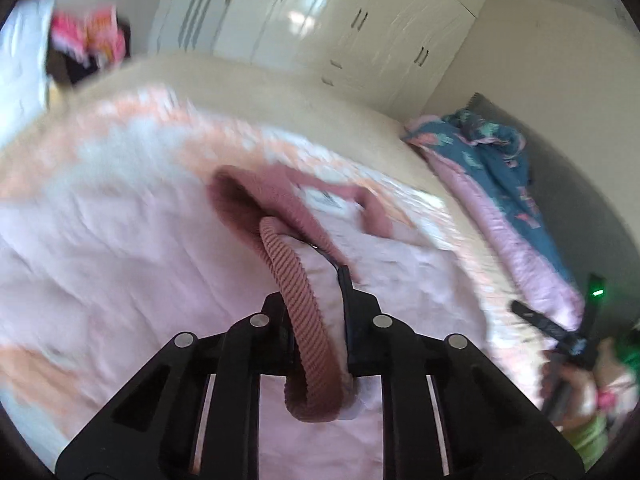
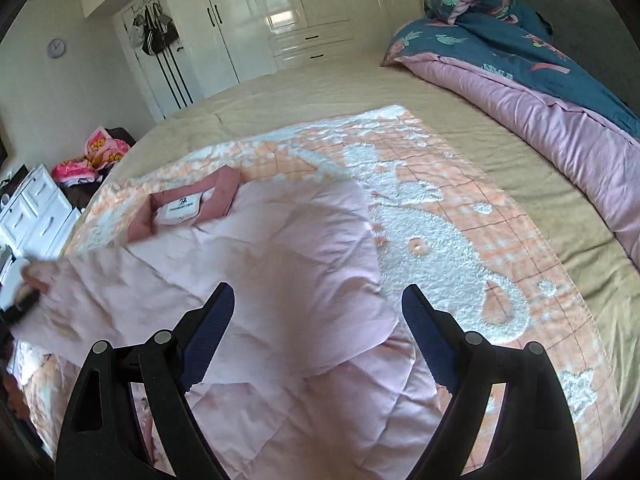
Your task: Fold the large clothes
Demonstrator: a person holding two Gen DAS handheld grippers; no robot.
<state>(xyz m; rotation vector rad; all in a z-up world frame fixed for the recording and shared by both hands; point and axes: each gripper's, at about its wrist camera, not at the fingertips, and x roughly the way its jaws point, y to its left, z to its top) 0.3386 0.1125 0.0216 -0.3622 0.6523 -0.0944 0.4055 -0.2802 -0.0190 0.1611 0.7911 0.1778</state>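
Note:
A pale pink quilted jacket [image 2: 280, 248] lies spread on an orange-and-white blanket [image 2: 440, 208] on the bed, its dusty-pink collar [image 2: 188, 208] with a white label at the far end. My left gripper [image 1: 316, 280] is shut on the sleeve's ribbed pink cuff [image 1: 296, 300], which loops back between the fingers. In the right wrist view that sleeve [image 2: 88, 292] stretches to the left edge, where a hand [image 2: 32, 276] shows. My right gripper [image 2: 316, 296] stands open over the jacket's body, with nothing between its blue pads.
The beige bed [image 2: 320, 92] carries a rolled pink and blue duvet [image 2: 520, 92] along its right side. White wardrobes [image 2: 280, 12] line the far wall. A white drawer unit [image 2: 36, 212] and a heap of pink floral clothes [image 2: 92, 156] stand at the left.

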